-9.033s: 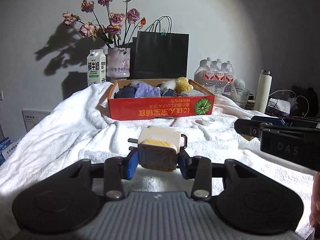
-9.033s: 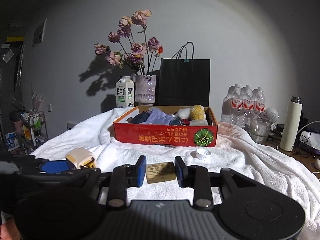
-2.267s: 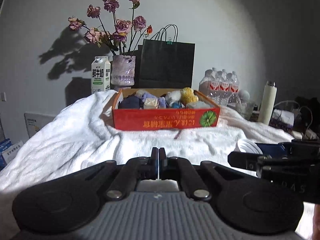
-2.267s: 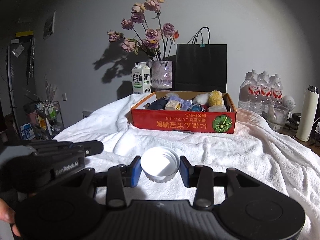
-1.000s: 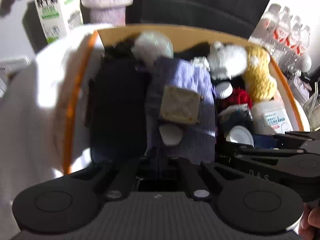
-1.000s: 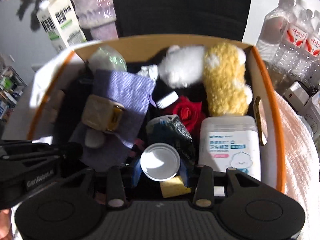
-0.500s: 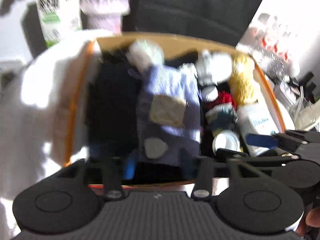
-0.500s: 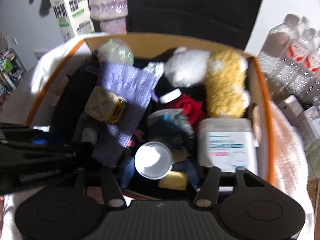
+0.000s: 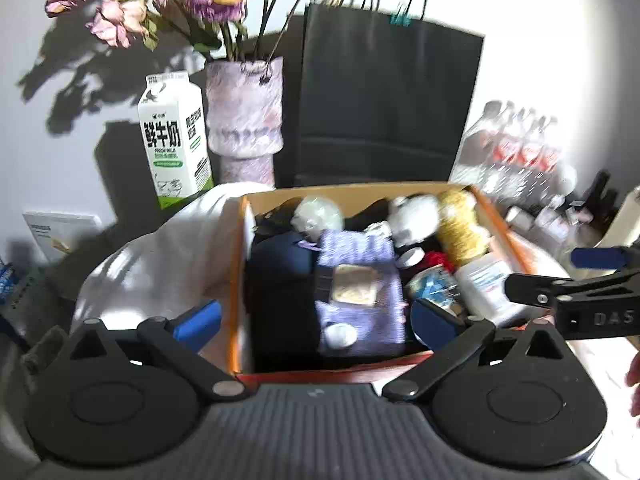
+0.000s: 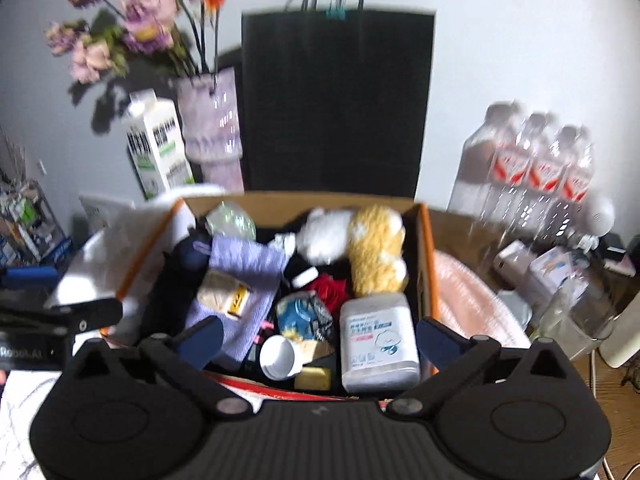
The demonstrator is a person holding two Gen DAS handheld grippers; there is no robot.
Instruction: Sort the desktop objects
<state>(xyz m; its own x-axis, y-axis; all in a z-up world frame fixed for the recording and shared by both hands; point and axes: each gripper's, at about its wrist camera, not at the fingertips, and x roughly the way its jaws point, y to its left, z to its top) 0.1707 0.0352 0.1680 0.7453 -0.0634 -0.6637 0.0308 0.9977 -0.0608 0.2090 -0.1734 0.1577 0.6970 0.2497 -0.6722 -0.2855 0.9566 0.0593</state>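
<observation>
The orange-red cardboard box (image 9: 239,280) (image 10: 426,264) is packed with sorted things. A white bottle cap (image 10: 280,357) lies loose near its front, beside a white wipes tub (image 10: 378,344). A cream charger cube (image 9: 355,285) (image 10: 222,294) and a small white piece (image 9: 340,334) rest on a purple pouch (image 9: 356,250). My left gripper (image 9: 316,322) hangs above the box's front edge, jaws opening, nothing between them. My right gripper (image 10: 320,340) is likewise above the front edge, jaws opening wide and holding nothing. Each gripper shows at the edge of the other's view.
Behind the box stand a milk carton (image 9: 174,140), a vase of dried flowers (image 9: 244,120) and a black paper bag (image 9: 384,104). Water bottles (image 10: 532,168), a glass (image 10: 576,316) and small boxes crowd the right. A white towel (image 9: 160,264) covers the table.
Both grippers opened wide and drew up and back from the box. The right one let go of the white cap, which now lies in the box.
</observation>
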